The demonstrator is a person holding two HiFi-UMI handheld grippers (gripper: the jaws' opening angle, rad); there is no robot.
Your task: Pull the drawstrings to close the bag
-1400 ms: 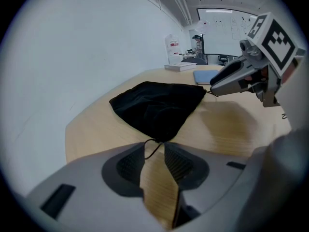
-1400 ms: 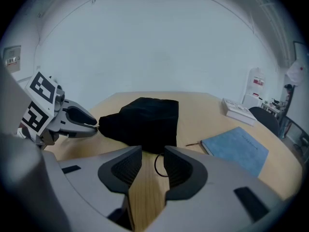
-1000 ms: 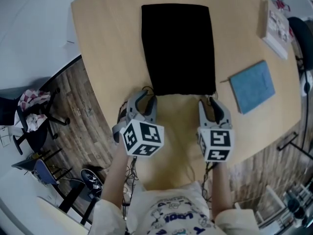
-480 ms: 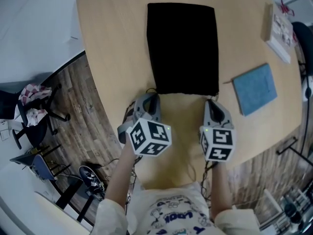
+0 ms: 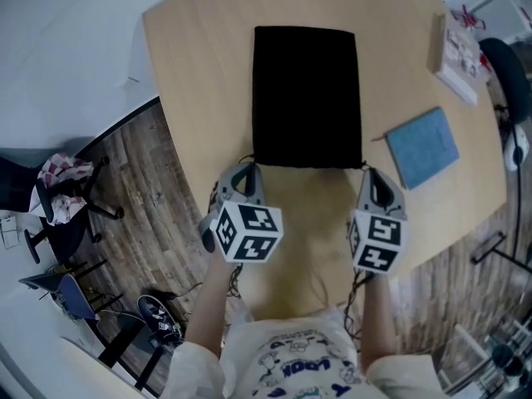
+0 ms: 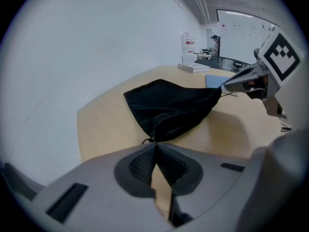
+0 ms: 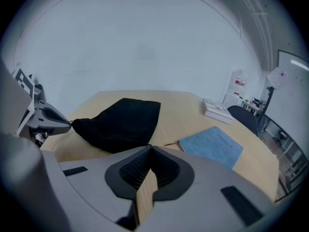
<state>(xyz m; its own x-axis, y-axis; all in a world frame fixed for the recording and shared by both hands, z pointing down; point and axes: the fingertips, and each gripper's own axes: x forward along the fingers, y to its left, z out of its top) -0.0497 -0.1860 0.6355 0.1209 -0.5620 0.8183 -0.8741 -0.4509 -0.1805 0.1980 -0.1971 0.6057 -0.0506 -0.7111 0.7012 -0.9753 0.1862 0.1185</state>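
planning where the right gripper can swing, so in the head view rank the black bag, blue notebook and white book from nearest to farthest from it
1. black bag, ahead and left of the right gripper, near corner pinched in its shut jaws
2. blue notebook, lying just to its right
3. white book, farthest, beyond the notebook on the right
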